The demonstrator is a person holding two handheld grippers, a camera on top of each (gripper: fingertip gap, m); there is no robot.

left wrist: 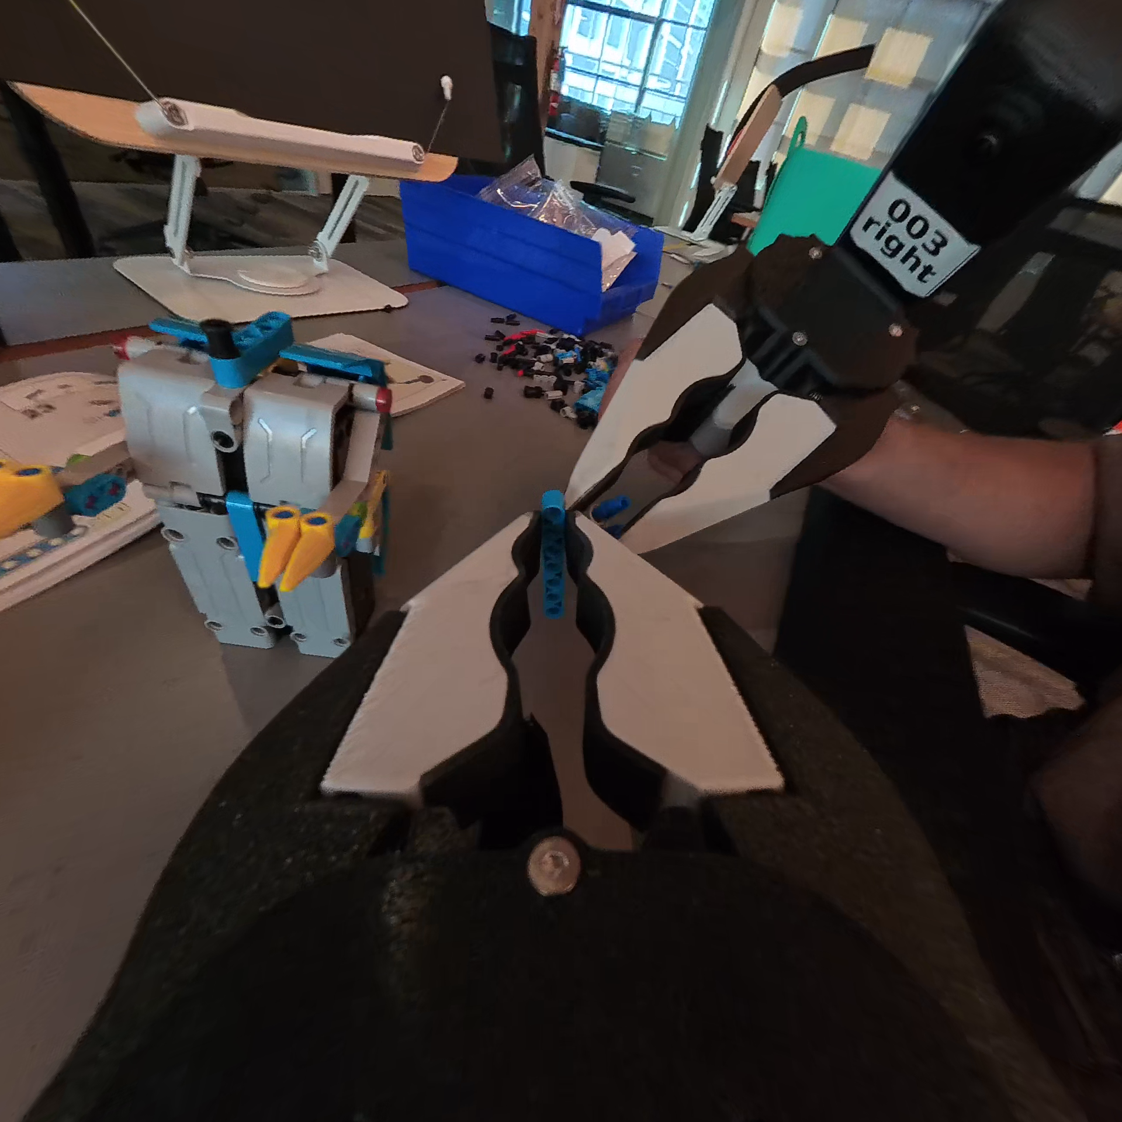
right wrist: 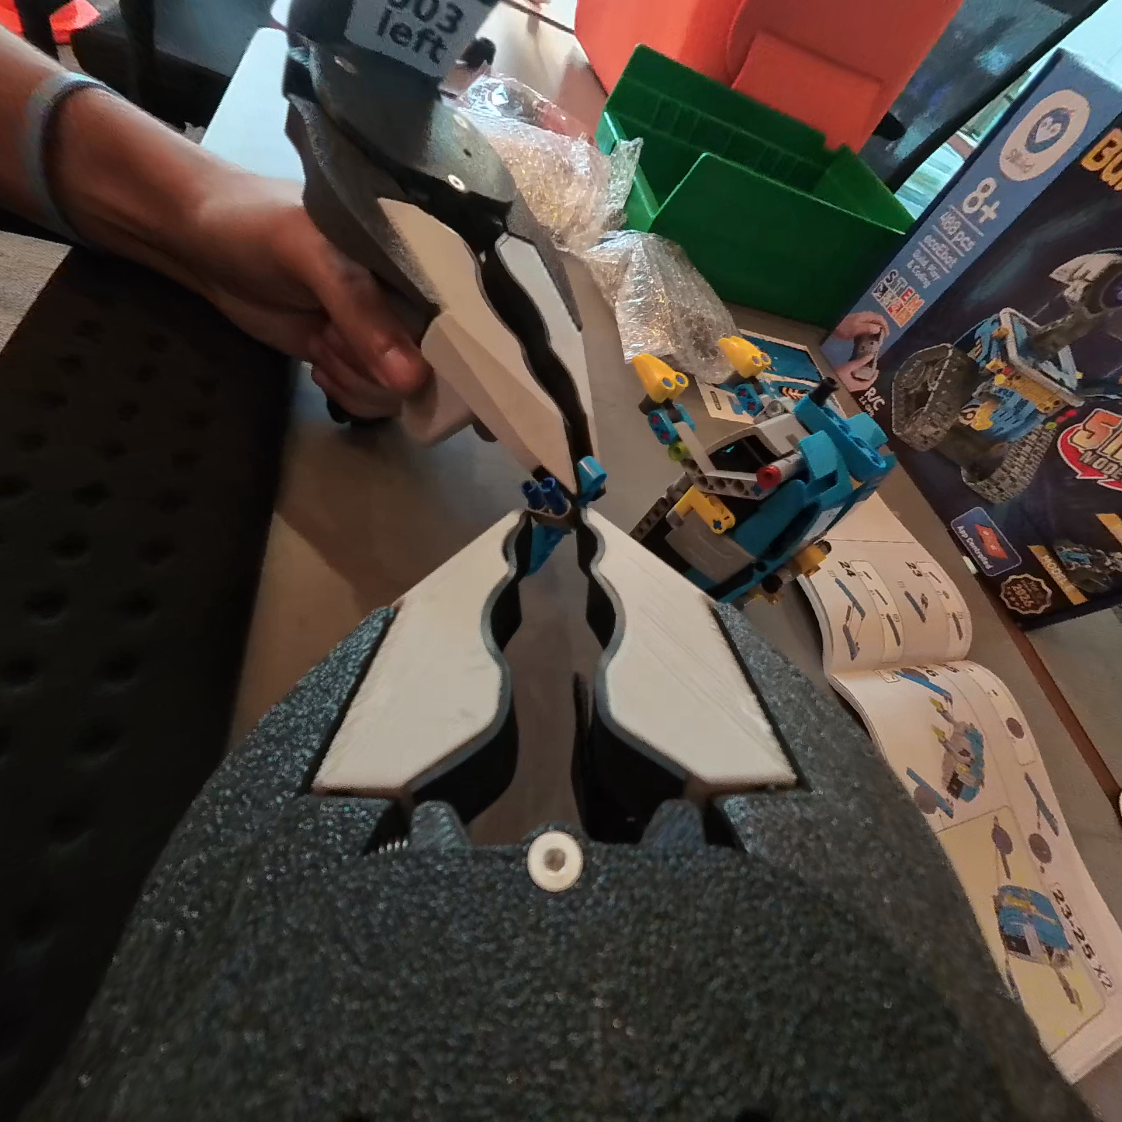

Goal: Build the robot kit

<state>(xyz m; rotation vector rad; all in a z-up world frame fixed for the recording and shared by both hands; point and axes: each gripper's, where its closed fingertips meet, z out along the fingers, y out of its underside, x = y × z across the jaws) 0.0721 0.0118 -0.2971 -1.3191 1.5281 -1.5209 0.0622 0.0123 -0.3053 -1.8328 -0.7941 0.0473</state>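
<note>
Blue beam [left wrist: 553, 561]: stood up, pinched in the left gripper [left wrist: 551, 522], above the grey table [left wrist: 121, 698].
Right gripper [right wrist: 555, 516]: squeezed 2 small blue pins [right wrist: 542, 490], touching the beam's top.
Could go wrong: a crooked push might have popped the pins out or twisted the beam loose.

Office workspace, daylight from the far side.

I work at a grey table [left wrist: 109, 698]. Behind it, a large gridded window [left wrist: 631, 54] lets in bright daylight. A black office chair [left wrist: 601, 194] stands near the window. An orange seat [right wrist: 807, 54] sits beyond the table's other end. Dark perforated chair surface [right wrist: 121, 486] beside me.
</note>
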